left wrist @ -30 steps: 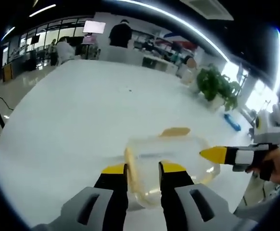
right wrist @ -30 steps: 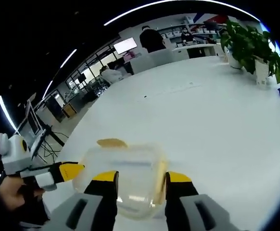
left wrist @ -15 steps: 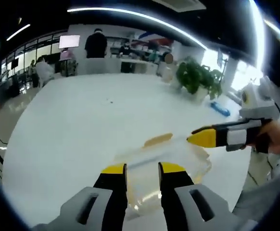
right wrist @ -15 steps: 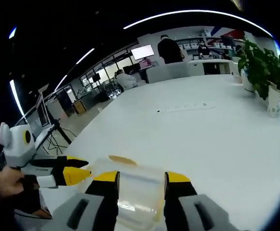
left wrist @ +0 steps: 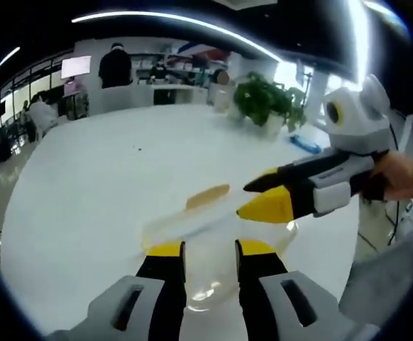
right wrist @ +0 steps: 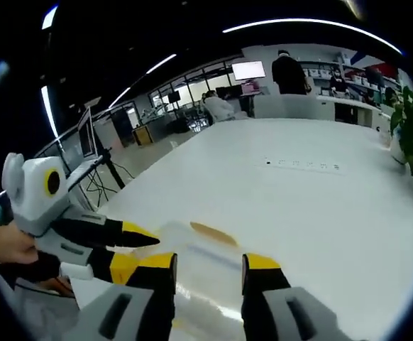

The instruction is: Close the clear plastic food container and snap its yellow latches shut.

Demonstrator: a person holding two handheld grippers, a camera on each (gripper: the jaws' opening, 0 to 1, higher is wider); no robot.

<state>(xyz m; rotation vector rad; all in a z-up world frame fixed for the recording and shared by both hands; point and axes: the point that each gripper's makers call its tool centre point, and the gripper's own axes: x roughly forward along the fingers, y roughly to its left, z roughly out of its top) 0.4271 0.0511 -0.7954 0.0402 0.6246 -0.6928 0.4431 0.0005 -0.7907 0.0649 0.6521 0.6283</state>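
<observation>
My left hand-held gripper [left wrist: 210, 249] stands open over the container [left wrist: 217, 241], which lies low on the wide white worktop [left wrist: 100, 185]; a yellow latch [left wrist: 208, 195] juts from its far edge. My right hand-held gripper [right wrist: 208, 261] is open too, empty, the container blurred beneath. Behind: a plant [left wrist: 267, 103], a person [right wrist: 289, 71], a screen [right wrist: 252, 69], desks and windows.

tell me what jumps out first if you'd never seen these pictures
A clear food container with a yellow latch sits on a big white table, between the left gripper's open yellow-tipped jaws. The right gripper reaches in from the right, close above it, and a leafy potted plant stands behind.
</observation>
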